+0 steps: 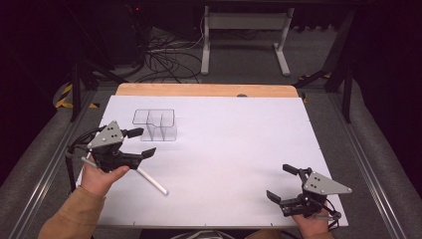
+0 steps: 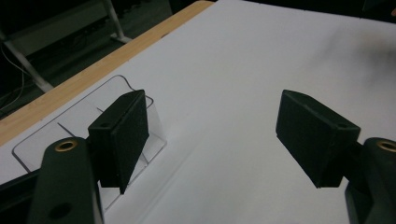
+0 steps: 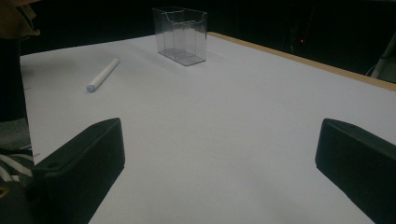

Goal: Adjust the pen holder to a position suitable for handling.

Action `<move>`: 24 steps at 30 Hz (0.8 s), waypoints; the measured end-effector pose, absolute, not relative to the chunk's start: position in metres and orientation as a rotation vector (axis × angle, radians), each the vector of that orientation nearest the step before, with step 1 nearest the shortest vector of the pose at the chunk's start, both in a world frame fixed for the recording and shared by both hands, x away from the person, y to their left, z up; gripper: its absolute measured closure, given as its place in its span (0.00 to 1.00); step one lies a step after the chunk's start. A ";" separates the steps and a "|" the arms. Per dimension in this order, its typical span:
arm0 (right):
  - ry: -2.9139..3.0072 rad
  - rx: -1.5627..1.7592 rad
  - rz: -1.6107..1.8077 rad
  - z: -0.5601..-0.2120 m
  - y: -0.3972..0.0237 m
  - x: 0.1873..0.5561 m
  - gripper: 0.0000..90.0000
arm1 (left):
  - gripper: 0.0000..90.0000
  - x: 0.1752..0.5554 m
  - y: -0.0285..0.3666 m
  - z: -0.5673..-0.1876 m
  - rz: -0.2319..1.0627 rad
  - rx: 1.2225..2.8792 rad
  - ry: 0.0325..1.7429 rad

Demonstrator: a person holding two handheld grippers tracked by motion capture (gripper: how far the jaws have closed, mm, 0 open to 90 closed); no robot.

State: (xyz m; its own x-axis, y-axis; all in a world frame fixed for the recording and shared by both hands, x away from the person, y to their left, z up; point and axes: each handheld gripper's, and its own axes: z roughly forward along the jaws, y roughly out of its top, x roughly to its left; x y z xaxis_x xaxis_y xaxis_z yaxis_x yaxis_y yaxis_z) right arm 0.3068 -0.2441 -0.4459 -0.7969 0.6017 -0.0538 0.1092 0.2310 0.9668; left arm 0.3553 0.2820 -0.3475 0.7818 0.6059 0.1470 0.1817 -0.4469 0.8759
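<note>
Two grippers over a white desk (image 1: 224, 149), both empty with fingers spread wide. Left gripper (image 1: 138, 143) at the left side, held in a hand (image 1: 102, 178) with a tan sleeve (image 1: 69, 214), fingers aimed toward a clear box (image 1: 157, 124) just beyond them. Right gripper (image 1: 283, 182) at the near right corner, well apart from everything else, gripped from below by the other hand (image 1: 311, 226). From the high view alone: whole layout, wooden far edge (image 1: 206, 90), floor cables (image 1: 169, 57) and a white frame (image 1: 246, 37) past the desk. From the left gripper view: box (image 2: 70, 128) seen close and from above, partly behind the left-hand finger (image 2: 122, 137), dividers showing inside; bare desk between the fingers. From the right gripper view: box (image 3: 181, 35) seen from the side, standing upright, far off near the wooden edge, thin transparent walls split into compartments, nothing visible inside. White stick (image 1: 152, 181), slim and round, lying flat on the desk just beside the left hand, its upper end hidden under that hand in the high view; free end (image 3: 102, 73) plain in the right gripper view, well short of the box. Cannot tell what the stick is.
</note>
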 end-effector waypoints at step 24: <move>2.106 0.657 1.605 -0.448 -0.245 0.308 0.02 | 0.34 0.416 0.268 -0.332 0.582 2.242 0.570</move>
